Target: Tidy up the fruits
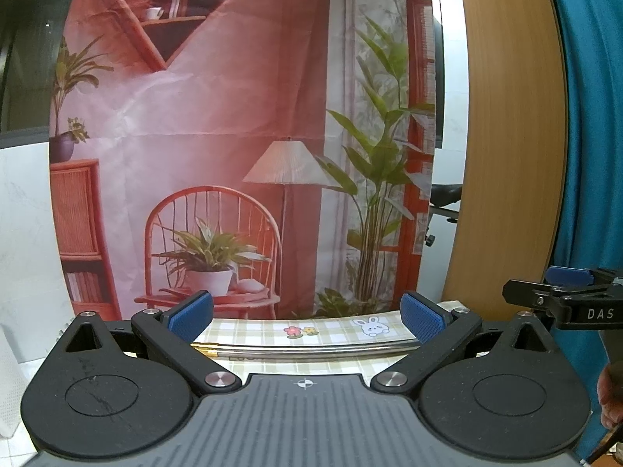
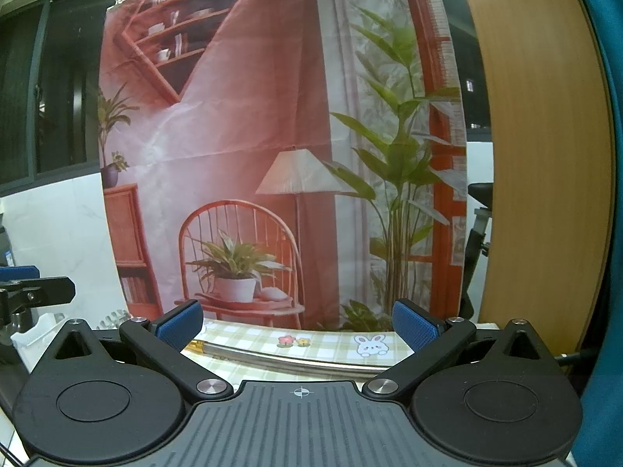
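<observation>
- No fruit shows in either wrist view, so where the fruits lie and how they look cannot be told. Both cameras face a printed backdrop (image 1: 241, 124) hung behind the table.
- Left gripper (image 1: 307, 313): its blue pads stand wide apart and grip nothing. Between them, at 6 o'clock of the view, runs a checked tablecloth (image 1: 264, 330) with a flower and rabbit print, crossed by a metal rod (image 1: 311, 350) with a brass tip.
- At 3 o'clock of the left view, the other tool's black finger pokes in.
- Right gripper (image 2: 298, 323): likewise spread wide and empty, over the same cloth and rod.
- Judgement only: fruit is usually light, rounded and easily bruised, so a gentle hold across the widest middle should suit, with both pads squarely on the skin.
- A wooden panel (image 2: 537, 155) fills 2 o'clock.
</observation>
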### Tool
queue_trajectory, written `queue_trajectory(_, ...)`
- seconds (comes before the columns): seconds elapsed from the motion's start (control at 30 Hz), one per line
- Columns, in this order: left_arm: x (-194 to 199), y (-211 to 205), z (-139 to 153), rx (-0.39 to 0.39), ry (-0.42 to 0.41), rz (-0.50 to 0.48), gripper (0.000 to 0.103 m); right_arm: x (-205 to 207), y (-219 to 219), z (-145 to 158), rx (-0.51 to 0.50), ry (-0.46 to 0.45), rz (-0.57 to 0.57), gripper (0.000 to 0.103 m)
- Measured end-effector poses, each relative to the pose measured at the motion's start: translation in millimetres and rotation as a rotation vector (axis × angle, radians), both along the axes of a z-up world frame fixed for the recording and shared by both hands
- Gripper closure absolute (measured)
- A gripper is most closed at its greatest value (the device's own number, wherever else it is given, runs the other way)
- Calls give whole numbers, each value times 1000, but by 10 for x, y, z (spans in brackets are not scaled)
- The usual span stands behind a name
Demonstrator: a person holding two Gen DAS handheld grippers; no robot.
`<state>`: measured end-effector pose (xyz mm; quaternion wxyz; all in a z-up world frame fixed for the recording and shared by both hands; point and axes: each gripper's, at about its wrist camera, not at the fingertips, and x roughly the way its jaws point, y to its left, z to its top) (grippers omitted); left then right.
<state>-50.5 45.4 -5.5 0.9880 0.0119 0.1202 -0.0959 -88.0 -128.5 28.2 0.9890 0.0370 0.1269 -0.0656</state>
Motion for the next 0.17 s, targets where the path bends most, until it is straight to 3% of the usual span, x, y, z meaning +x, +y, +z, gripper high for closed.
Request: queue_trajectory(0.17,8,12,-5,-1,0,-1,0,0,-2,0,1,1,0,0)
